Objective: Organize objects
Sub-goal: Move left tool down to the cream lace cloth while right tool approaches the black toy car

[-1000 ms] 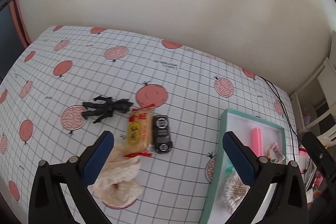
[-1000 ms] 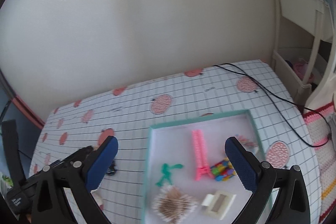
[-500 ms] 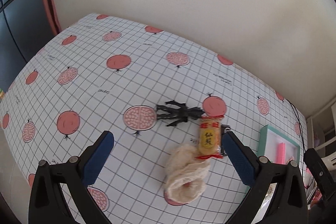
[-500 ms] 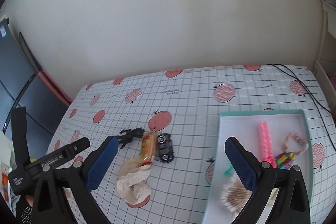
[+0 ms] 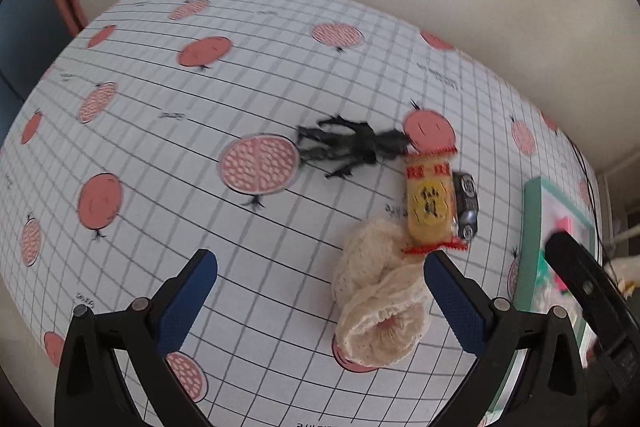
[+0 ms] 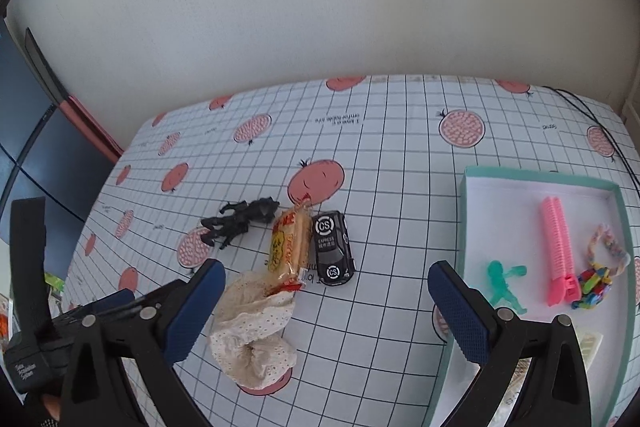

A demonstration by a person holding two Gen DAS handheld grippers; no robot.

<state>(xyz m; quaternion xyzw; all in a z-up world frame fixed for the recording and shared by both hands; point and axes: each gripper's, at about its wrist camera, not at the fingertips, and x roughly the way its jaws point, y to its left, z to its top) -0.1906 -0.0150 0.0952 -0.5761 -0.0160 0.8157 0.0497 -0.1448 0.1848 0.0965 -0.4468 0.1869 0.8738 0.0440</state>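
Note:
On the pomegranate-print tablecloth lie a black action figure (image 5: pixel 348 147) (image 6: pixel 240 221), a yellow snack packet (image 5: pixel 430 205) (image 6: pixel 290 247), a black toy car (image 6: pixel 333 247) (image 5: pixel 466 203) and a cream lace cloth (image 5: pixel 380 303) (image 6: pixel 254 331), all close together. My left gripper (image 5: pixel 320 303) is open and empty, above the table in front of the cloth. My right gripper (image 6: pixel 326 311) is open and empty, near the car and cloth. The left gripper's body (image 6: pixel 60 339) shows in the right wrist view.
A teal-rimmed white tray (image 6: pixel 464 223) (image 5: pixel 532 227) stands at the right, holding a pink comb (image 6: pixel 558 251), a green figure (image 6: pixel 504 285), a braided band (image 6: pixel 608 251) and colourful beads (image 6: pixel 594 285). A black cable (image 6: pixel 600 127) runs over the far right corner. A wall stands behind the table.
Both grippers have swung left and come closer to the cluster of objects, which now looks larger. The tray has slid toward the right edge of both views. Both stay open.

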